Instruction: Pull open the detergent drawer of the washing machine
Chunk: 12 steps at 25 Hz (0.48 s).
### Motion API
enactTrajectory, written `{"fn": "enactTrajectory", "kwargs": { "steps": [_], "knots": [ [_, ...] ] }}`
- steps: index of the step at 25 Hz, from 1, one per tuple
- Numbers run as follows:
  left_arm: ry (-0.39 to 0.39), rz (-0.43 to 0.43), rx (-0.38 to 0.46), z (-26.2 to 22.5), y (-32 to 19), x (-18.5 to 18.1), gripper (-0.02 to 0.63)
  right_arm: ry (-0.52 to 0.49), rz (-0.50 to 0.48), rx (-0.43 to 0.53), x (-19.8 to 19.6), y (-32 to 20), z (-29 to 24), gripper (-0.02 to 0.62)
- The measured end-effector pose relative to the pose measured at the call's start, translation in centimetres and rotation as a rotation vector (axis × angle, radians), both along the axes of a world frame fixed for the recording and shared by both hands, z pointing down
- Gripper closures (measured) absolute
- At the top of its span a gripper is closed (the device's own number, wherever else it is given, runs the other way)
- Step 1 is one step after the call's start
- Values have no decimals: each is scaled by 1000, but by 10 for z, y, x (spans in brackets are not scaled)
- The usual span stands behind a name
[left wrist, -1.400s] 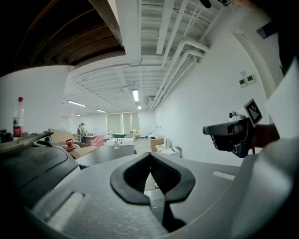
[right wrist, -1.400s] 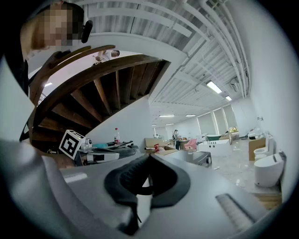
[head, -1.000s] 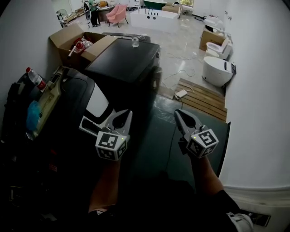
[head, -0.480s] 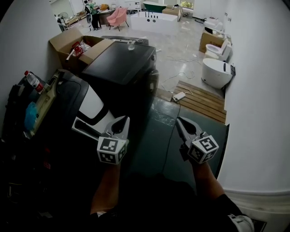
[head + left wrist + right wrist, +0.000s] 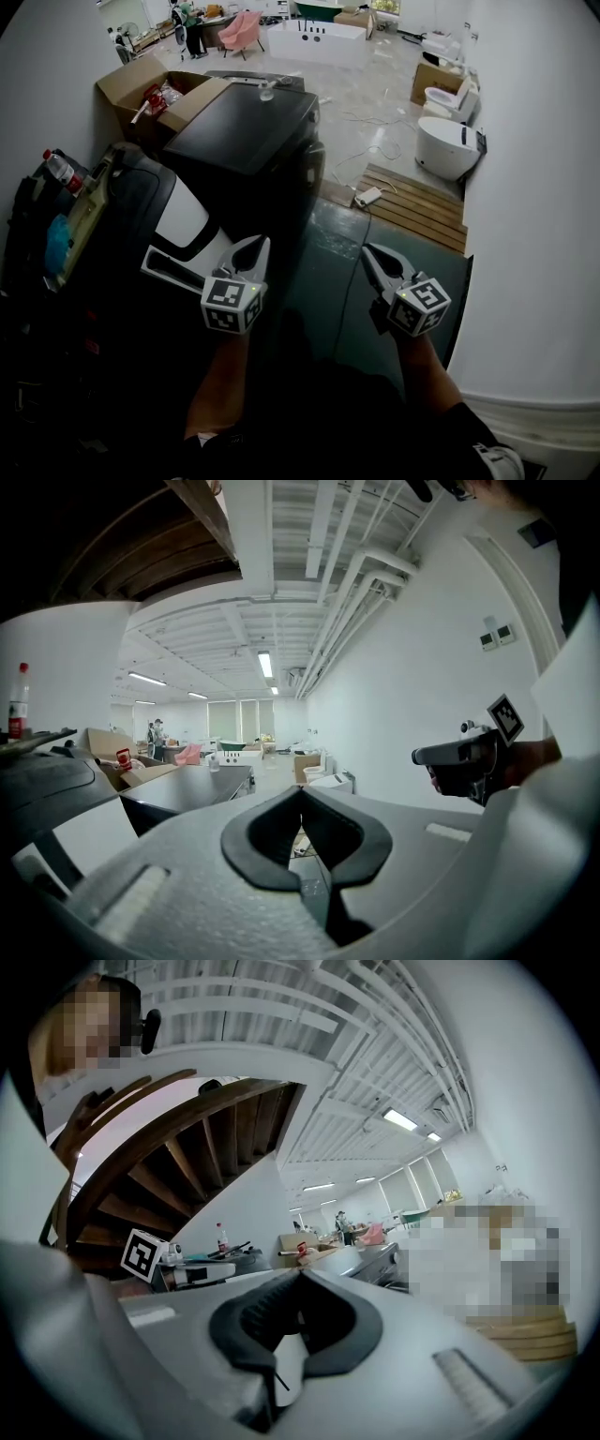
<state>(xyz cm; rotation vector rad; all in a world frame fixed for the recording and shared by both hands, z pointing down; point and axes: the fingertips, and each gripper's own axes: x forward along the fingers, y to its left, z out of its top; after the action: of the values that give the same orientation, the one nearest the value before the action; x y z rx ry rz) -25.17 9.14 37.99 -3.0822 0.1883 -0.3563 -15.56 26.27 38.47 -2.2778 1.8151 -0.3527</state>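
- My left tongs [image 5: 259,244] are shut tight, the black pads meeting with nothing between them; they point toward 12 o'clock over the dark green floor [image 5: 323,281].
- My right tongs [image 5: 368,251] are closed and empty too. They sit at 3 o'clock of the left pair, well apart from it.
- The black rounded washing machine with a white front panel [image 5: 141,202] lies at 10 o'clock of my left tongs.
- A white slotted strip [image 5: 172,267], which I take for the detergent drawer front though I cannot be sure, juts from the machine's near corner. It is just beside my left tongs at 9 o'clock, and neither pair touches it.
- A black square-topped appliance [image 5: 248,127] stands at 12 o'clock, with an open brown cardboard box [image 5: 136,80] behind it at 11 o'clock.
- Against a second ago, both tongs sit lower in the head view and the right pair has dropped more. They remain as shut as before.
- The square appliance, the box and the red-capped clear bottle [image 5: 58,169] have all slid up and toward 9 o'clock. The white strip now shows clear of my left tongs instead of partly behind them.
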Motion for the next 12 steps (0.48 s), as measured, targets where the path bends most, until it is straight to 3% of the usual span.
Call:
{"fn": "enactTrajectory", "kwargs": {
  "steps": [7, 12],
  "knots": [
    [-6, 26, -24, 9, -51, 50, 595, -48, 58, -9, 49, -32, 14, 594],
    [17, 37, -43, 13, -102, 90, 595, -42, 51, -43, 85, -87, 12, 594]
  ]
}}
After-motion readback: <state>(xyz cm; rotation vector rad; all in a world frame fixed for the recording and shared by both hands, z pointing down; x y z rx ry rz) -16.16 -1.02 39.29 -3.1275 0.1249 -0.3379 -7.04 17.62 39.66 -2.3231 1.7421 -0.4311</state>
